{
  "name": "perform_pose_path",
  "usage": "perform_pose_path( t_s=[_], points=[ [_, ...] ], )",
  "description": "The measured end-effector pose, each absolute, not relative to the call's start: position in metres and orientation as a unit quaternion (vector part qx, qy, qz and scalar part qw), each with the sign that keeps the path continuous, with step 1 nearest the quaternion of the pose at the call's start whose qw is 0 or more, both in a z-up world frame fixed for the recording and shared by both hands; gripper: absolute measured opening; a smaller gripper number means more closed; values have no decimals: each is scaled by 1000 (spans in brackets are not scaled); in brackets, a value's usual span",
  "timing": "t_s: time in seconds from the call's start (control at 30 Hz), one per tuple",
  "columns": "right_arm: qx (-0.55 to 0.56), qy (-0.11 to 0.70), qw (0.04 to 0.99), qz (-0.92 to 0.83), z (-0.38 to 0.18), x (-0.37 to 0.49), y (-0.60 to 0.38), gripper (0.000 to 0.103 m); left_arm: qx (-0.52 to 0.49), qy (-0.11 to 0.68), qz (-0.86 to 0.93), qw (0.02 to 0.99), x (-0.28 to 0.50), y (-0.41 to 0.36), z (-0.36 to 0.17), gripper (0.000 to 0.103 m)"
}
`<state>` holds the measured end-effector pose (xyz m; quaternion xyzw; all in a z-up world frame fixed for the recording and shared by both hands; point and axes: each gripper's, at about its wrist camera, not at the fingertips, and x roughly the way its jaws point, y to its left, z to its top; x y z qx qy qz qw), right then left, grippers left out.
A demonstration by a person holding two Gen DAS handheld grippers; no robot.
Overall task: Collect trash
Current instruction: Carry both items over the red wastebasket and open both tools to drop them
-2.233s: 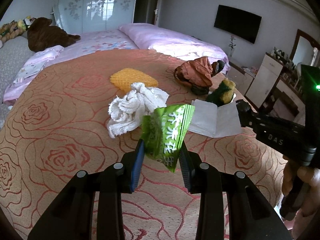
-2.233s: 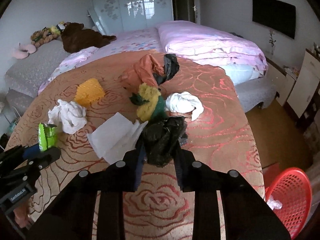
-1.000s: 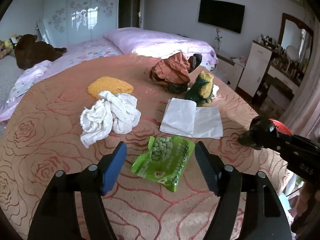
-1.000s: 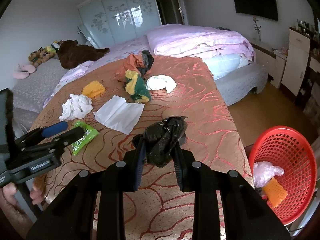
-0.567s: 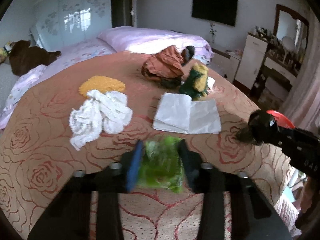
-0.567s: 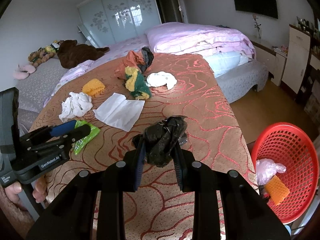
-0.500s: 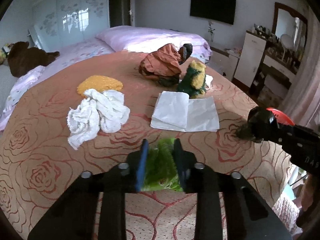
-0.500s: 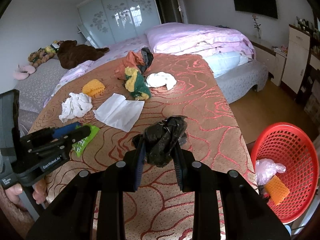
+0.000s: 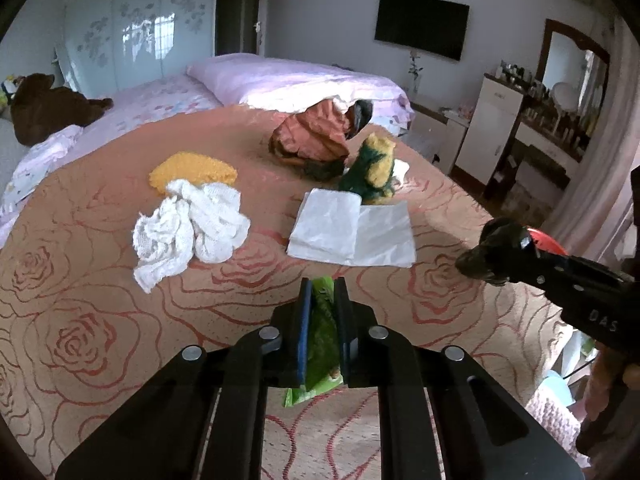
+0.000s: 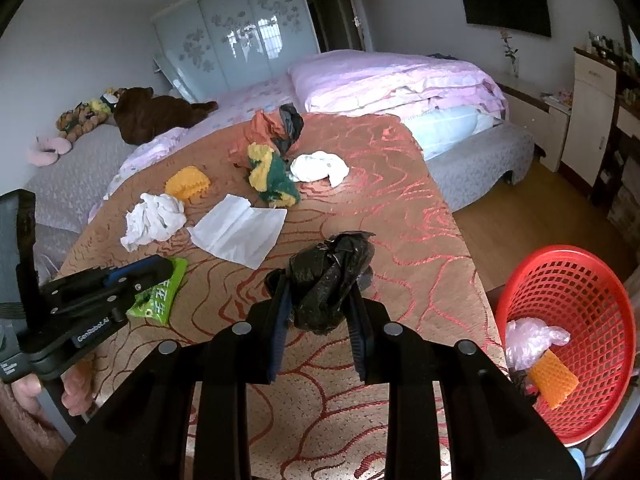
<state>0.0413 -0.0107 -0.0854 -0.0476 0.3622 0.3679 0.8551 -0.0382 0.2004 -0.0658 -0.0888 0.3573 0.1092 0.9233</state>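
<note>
My left gripper (image 9: 323, 286) is shut on a green snack wrapper (image 9: 322, 332), squeezed thin between the blue pads, low over the rose-patterned bedspread (image 9: 80, 320). From the right wrist view the same left gripper (image 10: 160, 266) shows at the left with the green wrapper (image 10: 160, 294) under its tips. My right gripper (image 10: 320, 280) is shut on a crumpled black plastic bag (image 10: 326, 280), held above the bedspread's near right part. The black bag (image 9: 494, 250) also shows at the right of the left wrist view. A red mesh basket (image 10: 568, 320) stands on the floor to the right, holding a clear bag and an orange piece.
More litter lies on the bedspread: a white cloth (image 9: 188, 228), an orange sponge (image 9: 192, 168), white paper (image 9: 352, 228), a green-yellow rag (image 9: 372, 168), an orange-brown bag (image 9: 316, 138) and a white wad (image 10: 320, 168). Pink bedding lies behind; cabinets stand at the right.
My left gripper went from wide open around the green wrapper lying flat to shut on it, crumpling it upright. The right gripper stayed still with the black bag.
</note>
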Motion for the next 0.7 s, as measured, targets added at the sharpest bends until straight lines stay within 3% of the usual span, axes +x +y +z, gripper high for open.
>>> perform_pose_path(
  t_s=[0.7],
  points=[
    [-36, 343, 875, 341, -65, 46, -33, 26, -69, 346, 60, 934, -21, 162, -44, 11]
  ],
)
